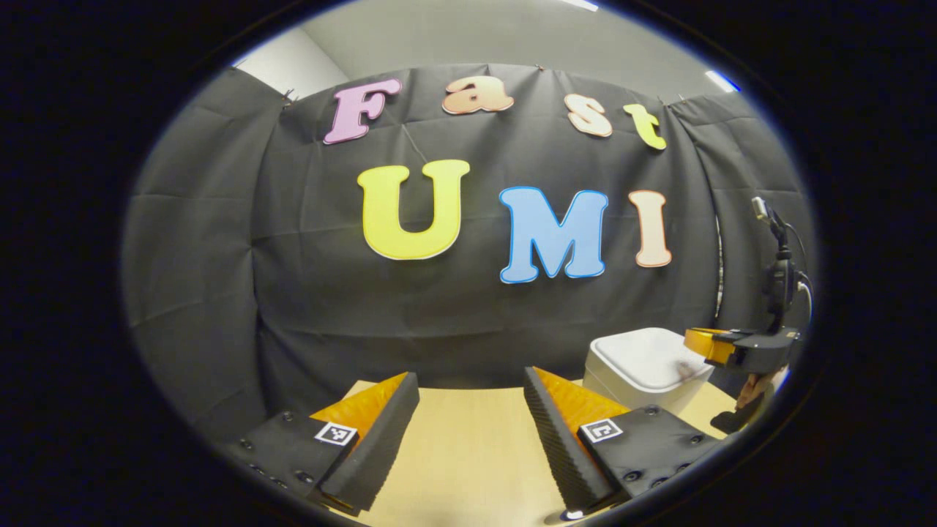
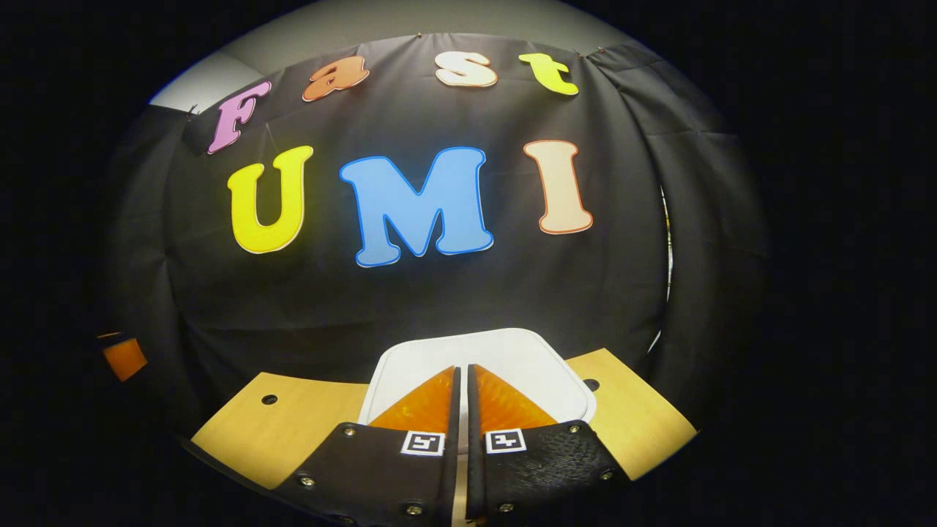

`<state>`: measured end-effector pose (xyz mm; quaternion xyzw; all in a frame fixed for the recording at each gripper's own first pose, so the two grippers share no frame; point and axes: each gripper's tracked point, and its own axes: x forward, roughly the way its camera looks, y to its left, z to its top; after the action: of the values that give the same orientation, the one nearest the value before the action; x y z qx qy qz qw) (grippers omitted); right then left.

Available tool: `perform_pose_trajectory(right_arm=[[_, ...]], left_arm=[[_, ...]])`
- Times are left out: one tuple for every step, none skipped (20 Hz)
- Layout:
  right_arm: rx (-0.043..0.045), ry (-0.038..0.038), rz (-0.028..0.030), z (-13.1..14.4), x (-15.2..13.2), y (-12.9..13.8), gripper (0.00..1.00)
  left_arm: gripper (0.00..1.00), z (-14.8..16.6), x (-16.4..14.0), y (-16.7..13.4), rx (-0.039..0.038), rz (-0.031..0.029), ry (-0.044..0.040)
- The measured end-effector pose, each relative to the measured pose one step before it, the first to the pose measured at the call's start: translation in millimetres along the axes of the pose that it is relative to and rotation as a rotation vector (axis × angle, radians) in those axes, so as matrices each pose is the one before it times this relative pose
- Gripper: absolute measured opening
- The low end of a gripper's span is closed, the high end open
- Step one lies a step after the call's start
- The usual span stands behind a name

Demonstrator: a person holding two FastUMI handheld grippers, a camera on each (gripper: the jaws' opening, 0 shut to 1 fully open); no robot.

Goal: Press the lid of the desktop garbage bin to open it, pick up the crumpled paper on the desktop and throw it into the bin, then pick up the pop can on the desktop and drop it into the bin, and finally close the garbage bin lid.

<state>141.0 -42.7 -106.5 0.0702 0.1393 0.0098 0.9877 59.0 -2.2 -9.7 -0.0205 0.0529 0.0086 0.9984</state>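
Two grippers over a light wooden table [image 1: 468,446], and so far it's all about the bin. Starting on the left: the left gripper [image 1: 472,410] hangs low over bare tabletop with its fingers spread wide and nothing between them. The white garbage bin [image 1: 644,369] sits ahead of it and off to its right, near the black cloth wall at the back of the table, well apart from those fingers. Its lid [image 1: 648,355] is down flat. Further right, the right gripper [image 1: 721,348] reaches in over the bin's right side, just above the lid. Whether it's actually touching the lid is hard to say from that angle; there's a faint blur on the lid right under it.

In the right gripper view, that gripper [image 2: 461,388] has its fingers squeezed almost together, just a thin slit between them, gripping nothing, and the tips point straight over the middle of the closed lid [image 2: 505,359].
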Motion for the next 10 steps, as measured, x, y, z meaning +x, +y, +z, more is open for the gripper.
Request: perform_pose_trajectory(right_arm=[[-0.0029, 0.00717, 0.0019, -3.34, 0.04, -0.19, 0.06], [-0.00772, 0.01696, 0.00042, -4.56, 1.69, -0.11, 0.06], [-0.00885, 0.01391, 0.00132, -5.88, 1.01, 0.0, 0.06], [-0.00861, 0.01073, -0.00075, -3.56, 1.16, -0.07, 0.06], [-0.00531, 0.01384, 0.00157, -6.36, 0.76, 0.73, 0.06], [0.00096, 0.01633, 0.00256, -4.76, 0.87, 0.76, 0.06], [0.0039, 0.01496, 0.0027, -5.91, 0.69, 0.13, 0.06], [0.00227, 0.01406, -0.0012, -4.67, 0.59, 0.55, 0.06], [0.00158, 0.01707, 0.00068, -6.14, 0.4, -0.78, 0.06], [0.00596, -0.02114, 0.00088, 3.03, -0.62, -0.07, 0.06]], left_arm=[[0.95, -0.46, -0.17, 0.14, -0.00007, -0.00003, -0.00101], [0.95, -0.35, 0.48, -0.01, 0.00003, 0.00053, 0.00071], [0.95, -0.38, 0.08, 0.97, -0.0006, 0.00076, 0.00074], [0.95, 0.21, 0.62, 0.03, -0.00083, 0.0005, 0.00101], [0.95, -0.6, 0.47, 0.52, -0.00142, 0.00095, 0.00145], [0.96, -0.51, 0.54, 1.25, -0.0017, 0.00169, 0.00219], [0.96, -2.4, -1.35, 1.68, -0.00181, 0.00266, 0.00067], [0.96, -0.46, 0.03, 1.35, -0.00073, 0.00376, 0.00144], [0.96, -0.52, 0.83, 1.79, -0.00069, 0.00358, 0.00138], [0.95, -0.7, 0.81, 1.54, -0.00097, 0.00358, 0.00167]])
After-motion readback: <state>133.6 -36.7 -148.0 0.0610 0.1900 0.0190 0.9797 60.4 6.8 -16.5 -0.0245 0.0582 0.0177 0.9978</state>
